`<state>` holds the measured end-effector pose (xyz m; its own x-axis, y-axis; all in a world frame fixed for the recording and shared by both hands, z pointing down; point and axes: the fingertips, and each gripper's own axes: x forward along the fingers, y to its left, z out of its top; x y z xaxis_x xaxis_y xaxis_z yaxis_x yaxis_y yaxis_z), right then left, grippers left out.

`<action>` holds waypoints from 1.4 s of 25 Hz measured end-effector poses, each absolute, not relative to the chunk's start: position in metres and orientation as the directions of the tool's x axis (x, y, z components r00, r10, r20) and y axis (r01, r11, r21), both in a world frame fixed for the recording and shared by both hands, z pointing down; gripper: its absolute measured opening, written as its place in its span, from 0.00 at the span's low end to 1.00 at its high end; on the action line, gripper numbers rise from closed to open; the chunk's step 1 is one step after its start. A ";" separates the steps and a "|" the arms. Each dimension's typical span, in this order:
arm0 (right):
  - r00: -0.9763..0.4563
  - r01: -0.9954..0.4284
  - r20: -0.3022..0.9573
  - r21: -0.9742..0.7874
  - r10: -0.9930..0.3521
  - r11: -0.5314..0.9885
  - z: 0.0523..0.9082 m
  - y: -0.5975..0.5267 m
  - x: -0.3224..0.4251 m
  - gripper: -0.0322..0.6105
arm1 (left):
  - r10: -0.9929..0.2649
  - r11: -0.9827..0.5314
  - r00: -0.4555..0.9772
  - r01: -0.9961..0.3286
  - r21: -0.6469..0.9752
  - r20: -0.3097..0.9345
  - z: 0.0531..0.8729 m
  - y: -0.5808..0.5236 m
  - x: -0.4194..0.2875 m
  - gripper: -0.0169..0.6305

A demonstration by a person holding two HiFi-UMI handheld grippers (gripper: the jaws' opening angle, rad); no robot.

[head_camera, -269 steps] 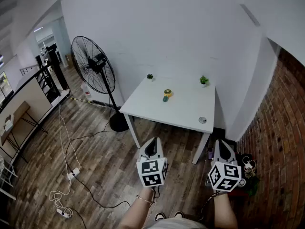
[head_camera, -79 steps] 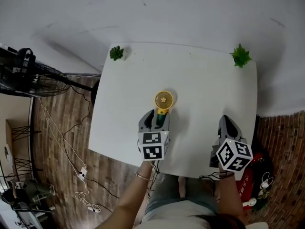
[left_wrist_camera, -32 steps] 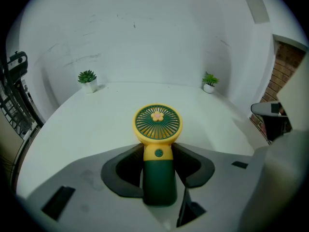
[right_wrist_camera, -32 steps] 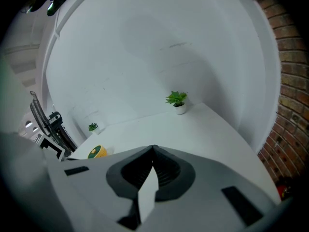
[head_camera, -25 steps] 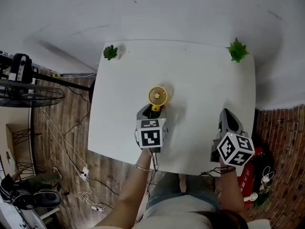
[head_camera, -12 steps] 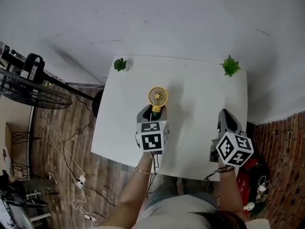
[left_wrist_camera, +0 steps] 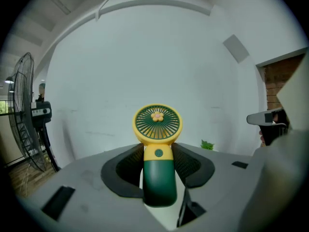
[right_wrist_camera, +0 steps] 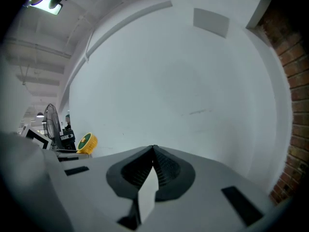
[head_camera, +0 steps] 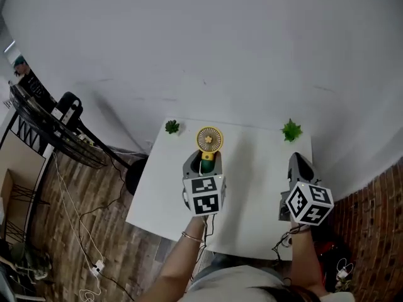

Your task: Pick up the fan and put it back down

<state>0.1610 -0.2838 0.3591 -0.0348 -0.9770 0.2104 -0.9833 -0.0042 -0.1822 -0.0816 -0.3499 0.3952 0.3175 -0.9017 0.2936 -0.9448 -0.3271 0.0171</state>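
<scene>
The left gripper's jaws are pinching the dark green handle of the handheld fan. The ribbed pads bear on either side of the handle just below its yellow collar. The fan stands upright, its round yellow-rimmed grille above the jaws and facing the camera.

In the head view the left gripper holds the handheld fan out over the far part of the white tabletop. It looks lifted clear rather than resting, so the pick-up half seems done and the set-down is what remains.

To do that well, bring the fan straight down with the handle vertical. Choose a bare patch well apart from the two small potted plants, and spread the jaws only once the base sits flat, since a narrow foot under a wide head would tip easily.

The right gripper has its jaws pressed together on nothing. In the head view it hangs over the tabletop's right side, well apart from the fan.

The fan's foot is hidden behind the gripper body in both views. The gap beneath it cannot be seen, and the left gripper view shows only wall, a plant and a pedestal fan. Whether the blades turn is not discernible.
</scene>
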 end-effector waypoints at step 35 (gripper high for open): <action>0.031 -0.986 0.077 -0.161 -0.997 -0.043 0.298 -0.257 0.188 0.05 | -0.932 -0.350 0.347 -0.937 -0.007 0.110 0.310 -0.335 -0.058 0.30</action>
<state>0.1883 -0.2573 0.2978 0.0306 -0.9966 0.0767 -0.9860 -0.0427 -0.1613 -0.0585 -0.3351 0.3095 0.3467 -0.9316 0.1095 -0.9369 -0.3496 -0.0075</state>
